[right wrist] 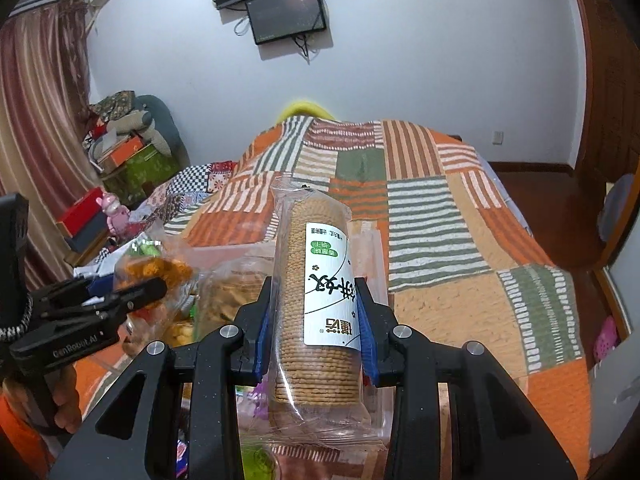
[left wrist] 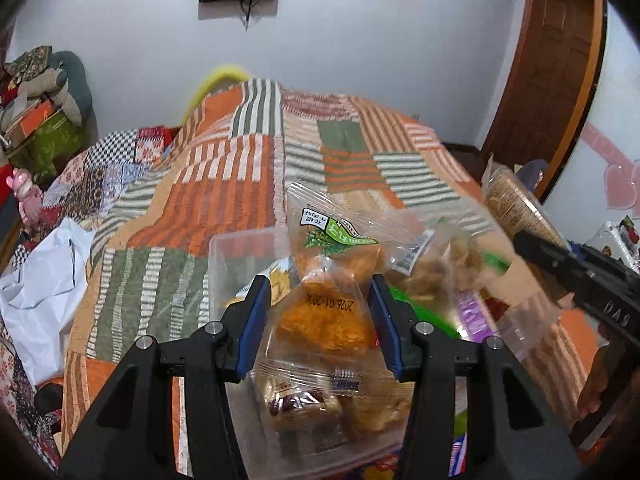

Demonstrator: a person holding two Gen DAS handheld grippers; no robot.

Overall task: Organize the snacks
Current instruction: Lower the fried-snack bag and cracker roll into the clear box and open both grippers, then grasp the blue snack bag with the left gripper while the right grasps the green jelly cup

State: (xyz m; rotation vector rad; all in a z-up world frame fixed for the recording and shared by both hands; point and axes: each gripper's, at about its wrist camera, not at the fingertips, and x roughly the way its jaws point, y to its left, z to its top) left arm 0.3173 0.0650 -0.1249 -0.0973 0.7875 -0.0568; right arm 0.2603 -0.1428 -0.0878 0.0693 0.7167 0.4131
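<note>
Left tongs (left wrist: pixel 318 312) clamp snack bag (left wrist: pixel 320 320) — right tongs (right wrist: pixel 316 328) clamp cracker sleeve (right wrist: pixel 316 300).

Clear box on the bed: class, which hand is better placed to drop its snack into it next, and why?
Probably left. The left tool holds its orange snack bag directly above the clear box. The right tool grips the cracker sleeve further to the side, near the box's edge.

bedspread (right wrist: pixel 460 216): orange, green, white striped patchwork
cracker pack (right wrist: pixel 316 300): tan, white label
curtain (right wrist: pixel 36 120): reddish-brown stripes
</note>
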